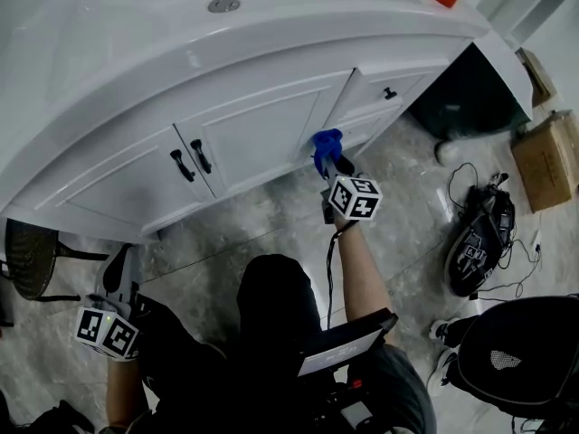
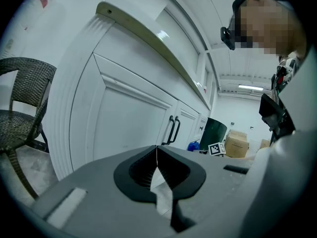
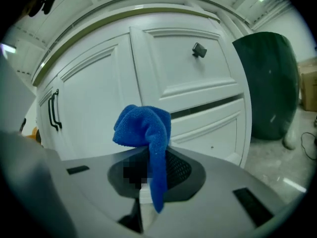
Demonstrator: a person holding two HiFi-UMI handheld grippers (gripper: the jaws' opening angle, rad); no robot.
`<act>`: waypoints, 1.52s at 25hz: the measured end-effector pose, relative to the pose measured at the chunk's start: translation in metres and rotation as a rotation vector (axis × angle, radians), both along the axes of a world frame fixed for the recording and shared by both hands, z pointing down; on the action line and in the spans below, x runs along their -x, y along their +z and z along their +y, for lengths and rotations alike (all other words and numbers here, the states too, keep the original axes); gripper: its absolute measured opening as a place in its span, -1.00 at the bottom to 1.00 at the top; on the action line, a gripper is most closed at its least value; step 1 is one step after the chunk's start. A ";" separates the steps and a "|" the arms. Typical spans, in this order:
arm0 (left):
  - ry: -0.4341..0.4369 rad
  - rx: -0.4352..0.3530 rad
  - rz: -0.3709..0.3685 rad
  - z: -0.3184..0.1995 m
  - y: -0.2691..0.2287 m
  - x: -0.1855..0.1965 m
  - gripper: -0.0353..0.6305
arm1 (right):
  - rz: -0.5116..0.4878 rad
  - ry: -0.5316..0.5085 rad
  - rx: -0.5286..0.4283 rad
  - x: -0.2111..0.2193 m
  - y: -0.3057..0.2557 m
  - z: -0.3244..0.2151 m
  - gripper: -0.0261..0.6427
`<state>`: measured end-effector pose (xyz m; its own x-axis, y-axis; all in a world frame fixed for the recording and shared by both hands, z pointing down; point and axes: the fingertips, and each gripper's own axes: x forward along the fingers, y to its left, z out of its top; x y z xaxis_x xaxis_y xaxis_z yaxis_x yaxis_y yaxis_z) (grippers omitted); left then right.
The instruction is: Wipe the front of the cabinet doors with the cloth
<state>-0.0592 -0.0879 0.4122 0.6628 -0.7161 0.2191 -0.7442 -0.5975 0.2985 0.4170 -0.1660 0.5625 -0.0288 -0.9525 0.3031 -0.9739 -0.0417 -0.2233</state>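
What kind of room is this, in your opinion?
Probably a bathroom, perhaps unfinished: a white vanity cabinet with panelled doors, what looks like a basin drain in its top, and a marble-look tiled floor. A cardboard box stands nearby.

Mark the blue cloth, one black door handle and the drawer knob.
blue cloth [image 3: 142, 125]: right gripper view, on its bunched upper part.
door handle [image 1: 201, 156]: head view, middle of the right-hand bar of the pair.
drawer knob [image 3: 199, 49]: right gripper view, on the knob's face.
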 end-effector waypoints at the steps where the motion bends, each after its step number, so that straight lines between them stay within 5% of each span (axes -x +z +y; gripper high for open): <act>1: 0.002 0.000 0.001 0.001 0.000 0.000 -0.88 | -0.010 -0.003 -0.009 0.001 -0.002 0.002 -0.77; 5: 0.005 0.005 0.009 0.003 0.003 0.004 -0.88 | -0.002 -0.111 -0.032 0.041 -0.012 0.006 -0.77; 13: -0.024 0.023 0.023 0.005 0.007 0.025 -0.88 | -0.106 -0.699 -0.152 0.239 -0.029 0.022 -0.77; 16: -0.034 0.032 -0.030 0.007 0.015 0.034 -0.88 | -0.129 -0.810 -0.153 0.289 -0.008 0.019 -0.77; 26: -0.111 0.028 -0.087 0.012 0.009 0.061 -0.88 | -0.058 -0.744 -0.089 0.303 0.037 -0.014 -0.77; 38: -0.013 0.028 -0.061 0.013 0.015 0.016 -0.88 | -0.051 -0.353 -0.009 0.141 0.065 -0.023 -0.77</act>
